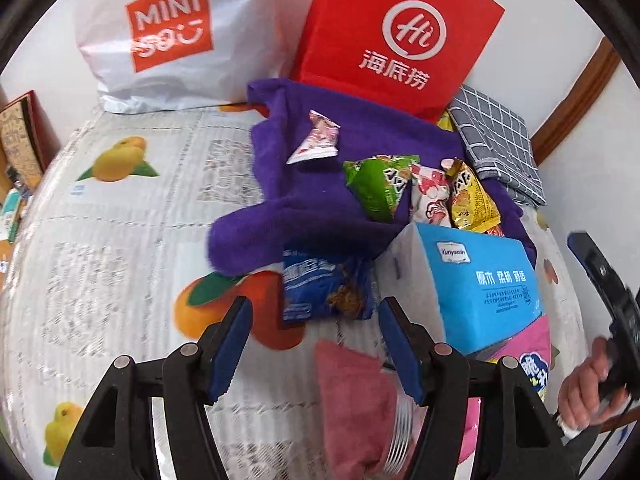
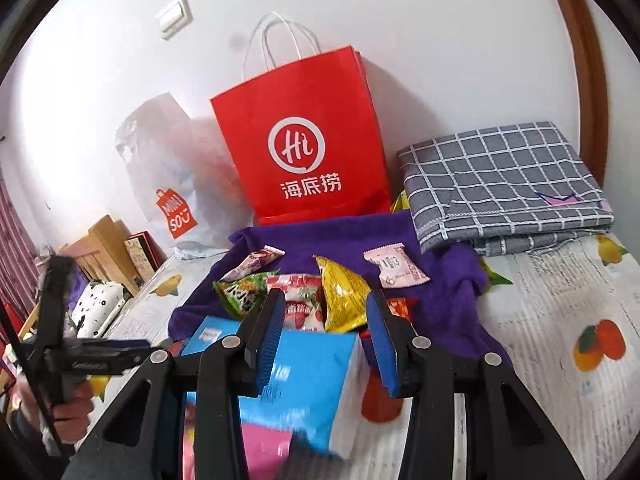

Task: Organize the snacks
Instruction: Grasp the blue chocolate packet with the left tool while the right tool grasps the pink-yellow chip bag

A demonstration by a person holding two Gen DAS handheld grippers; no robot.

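A bed covered by a white sheet (image 1: pixel 120 240) printed with fruit and text carries everything. At its far edge, against the wall, a white Miniso bag (image 1: pixel 160 40) stands to the left and a red paper bag (image 2: pixel 300 140) with white handles stands near the middle. A folded grey checked cloth (image 2: pixel 500 180) lies toward the far right corner. In front of the red bag a purple towel (image 1: pixel 312 208) spreads over the middle of the bed.

A blue tissue pack (image 1: pixel 480 280) sits at the towel's near edge. Beyond it on the towel lies the snack pile: a green packet (image 1: pixel 376 188), a red-and-white packet (image 1: pixel 430 196) and a yellow packet (image 2: pixel 344 300). Two small pink wrappers lie farther back, one toward the left (image 1: pixel 316 136), one toward the right (image 2: pixel 396 266). A dark blue snack packet (image 1: pixel 324 288) lies on the sheet just off the towel's near edge.

The left gripper (image 1: pixel 316 344) is spread wide and empty, hovering near the bed's front edge, with the dark blue packet just beyond and between its tips. The right gripper (image 2: pixel 328 336) is also spread and empty, above the tissue pack, the yellow packet showing between its fingers farther on.

The step looks like an approach before a first pick. The next move probably calls for the left gripper to lower around the dark blue packet and close on it gently.
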